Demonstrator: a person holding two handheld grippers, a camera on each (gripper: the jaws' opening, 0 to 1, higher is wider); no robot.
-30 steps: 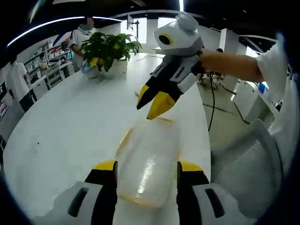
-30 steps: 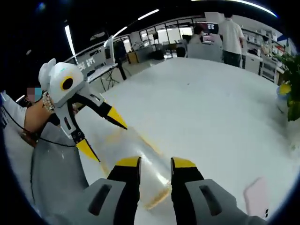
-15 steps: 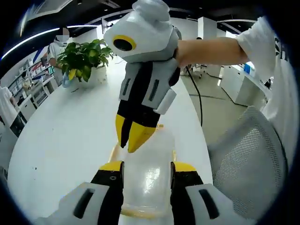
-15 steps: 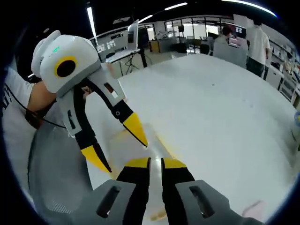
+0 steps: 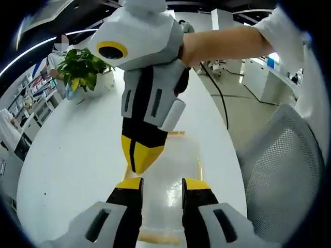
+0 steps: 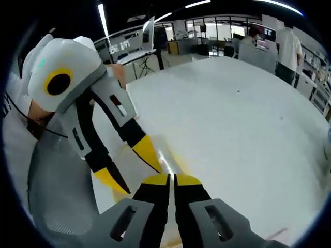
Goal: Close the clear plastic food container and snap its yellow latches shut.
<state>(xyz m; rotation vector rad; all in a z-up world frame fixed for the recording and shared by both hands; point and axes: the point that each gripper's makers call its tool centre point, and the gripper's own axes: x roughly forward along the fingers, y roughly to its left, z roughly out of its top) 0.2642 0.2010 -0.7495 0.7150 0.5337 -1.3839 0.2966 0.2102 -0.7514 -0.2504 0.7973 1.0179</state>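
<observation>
The clear plastic container with yellow rim lies on the white table, near its right edge. My left gripper is open, its yellow-tipped jaws standing on either side of the container's near half. Whether they touch its sides I cannot tell. My right gripper comes down from above, shut, with its tips on the container's left part. In the right gripper view my right gripper is shut over the faint clear lid, and the left gripper stands open at the left.
A potted plant stands at the table's far end, with a person behind it. A grey mesh chair sits right beside the table edge. More people stand beyond the far side of the table.
The right gripper has come down onto the container and its jaws have gone from apart to shut. The left gripper's jaws have narrowed around the container.
</observation>
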